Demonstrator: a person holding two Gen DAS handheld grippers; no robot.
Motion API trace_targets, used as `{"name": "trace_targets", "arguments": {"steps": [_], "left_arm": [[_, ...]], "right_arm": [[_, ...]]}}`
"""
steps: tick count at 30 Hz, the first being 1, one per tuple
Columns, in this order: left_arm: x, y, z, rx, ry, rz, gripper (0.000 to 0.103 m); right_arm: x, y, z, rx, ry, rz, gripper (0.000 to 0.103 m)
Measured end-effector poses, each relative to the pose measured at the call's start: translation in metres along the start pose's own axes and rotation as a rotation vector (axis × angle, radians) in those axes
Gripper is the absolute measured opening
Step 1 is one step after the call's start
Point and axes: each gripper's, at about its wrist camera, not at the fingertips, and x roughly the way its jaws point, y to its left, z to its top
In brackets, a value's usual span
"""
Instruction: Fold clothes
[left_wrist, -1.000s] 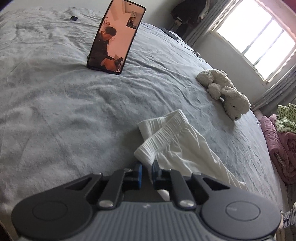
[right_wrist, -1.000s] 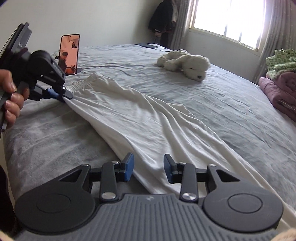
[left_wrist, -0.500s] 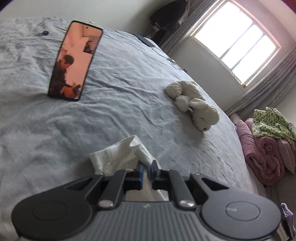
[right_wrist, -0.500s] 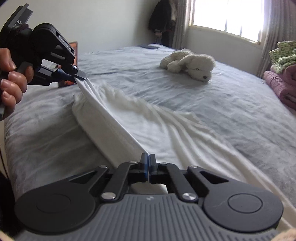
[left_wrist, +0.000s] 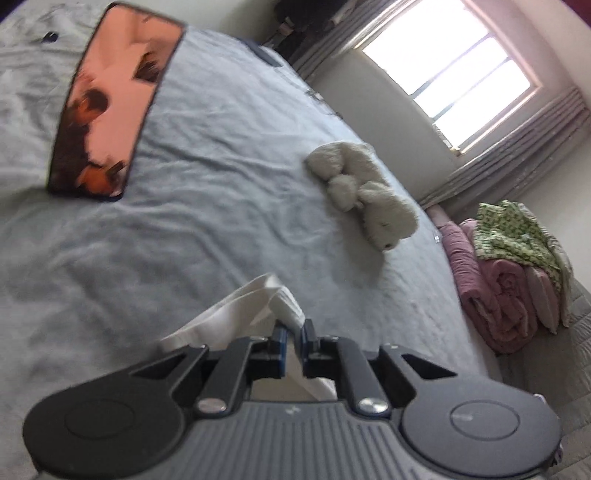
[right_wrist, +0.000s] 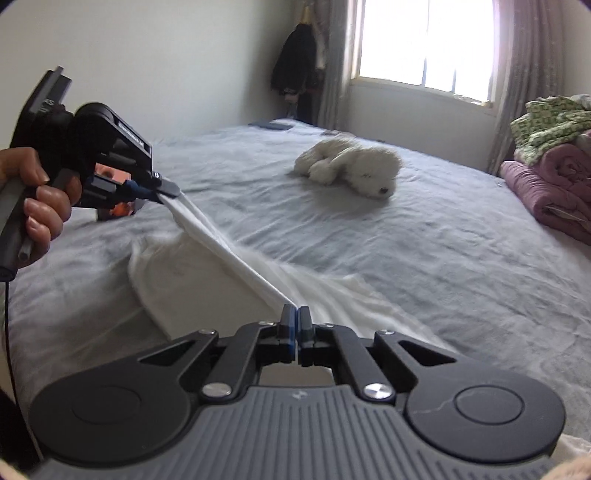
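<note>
White trousers (right_wrist: 192, 280) lie on the grey bed (right_wrist: 443, 251). My left gripper (left_wrist: 291, 334) is shut on their ribbed waistband (left_wrist: 258, 299) and holds it above the bed; it also shows at the left of the right wrist view (right_wrist: 166, 190). My right gripper (right_wrist: 295, 325) is shut on the near edge of the same trousers. The edge (right_wrist: 229, 251) is stretched taut between the two grippers, and the cloth under it hangs to the bed. The far trouser leg (right_wrist: 332, 291) trails to the right on the bed.
A phone (left_wrist: 114, 125) stands propped on the bed at the far left. A white plush dog (right_wrist: 351, 166) lies in the middle of the bed. Folded pink and green bedding (right_wrist: 546, 166) is stacked at the right. A window (right_wrist: 424, 48) and curtains are behind.
My right gripper has shut on the trousers' edge. Both grippers have lifted, so the edge has come off the bed and is taut between them. The left gripper has tilted.
</note>
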Motion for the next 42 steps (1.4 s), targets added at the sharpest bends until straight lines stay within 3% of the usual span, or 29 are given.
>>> {"name": "trace_targets", "arguments": {"steps": [3, 7, 8, 10, 13, 18, 23, 29, 30, 31, 32, 38, 42], "left_arm": [[0.008, 0.022, -0.008, -0.001, 0.079, 0.098, 0.008], [0.001, 0.022, -0.010, 0.054, 0.074, 0.107, 0.016], [-0.003, 0.019, -0.011, 0.076, 0.058, 0.120, 0.019], [-0.010, 0.010, -0.011, 0.125, 0.006, 0.157, 0.041], [-0.019, -0.007, -0.010, 0.213, -0.094, 0.195, 0.042], [-0.021, -0.035, -0.011, 0.344, -0.196, 0.173, 0.042], [0.011, -0.053, -0.019, 0.443, -0.181, 0.117, 0.039], [0.040, -0.052, -0.025, 0.533, -0.167, 0.150, 0.039], [0.041, -0.050, -0.025, 0.538, -0.162, 0.160, 0.039], [0.043, -0.047, -0.025, 0.542, -0.157, 0.171, 0.039], [0.045, -0.045, -0.025, 0.547, -0.152, 0.182, 0.039], [0.056, -0.034, -0.024, 0.569, -0.123, 0.237, 0.045], [0.057, -0.033, -0.021, 0.559, -0.108, 0.233, 0.046]], "right_arm": [[0.011, 0.016, -0.013, -0.041, 0.071, 0.046, 0.000], [0.021, 0.022, -0.023, -0.050, 0.155, 0.094, 0.003], [0.019, 0.017, -0.020, -0.025, 0.157, 0.111, 0.009], [0.016, 0.006, -0.013, 0.026, 0.160, 0.143, 0.016], [0.010, -0.021, 0.000, 0.121, 0.137, 0.138, 0.039], [0.023, -0.065, 0.019, 0.191, 0.119, 0.054, 0.039], [0.062, -0.089, 0.030, 0.233, 0.143, 0.034, 0.039], [0.109, -0.098, 0.035, 0.251, 0.163, 0.043, 0.039], [0.115, -0.099, 0.036, 0.258, 0.166, 0.051, 0.037], [0.122, -0.098, 0.036, 0.263, 0.171, 0.061, 0.025], [0.127, -0.098, 0.036, 0.264, 0.178, 0.071, 0.002], [0.128, -0.099, 0.042, 0.264, 0.080, -0.035, 0.003], [0.147, -0.099, 0.034, 0.276, 0.120, -0.071, 0.003]]}}
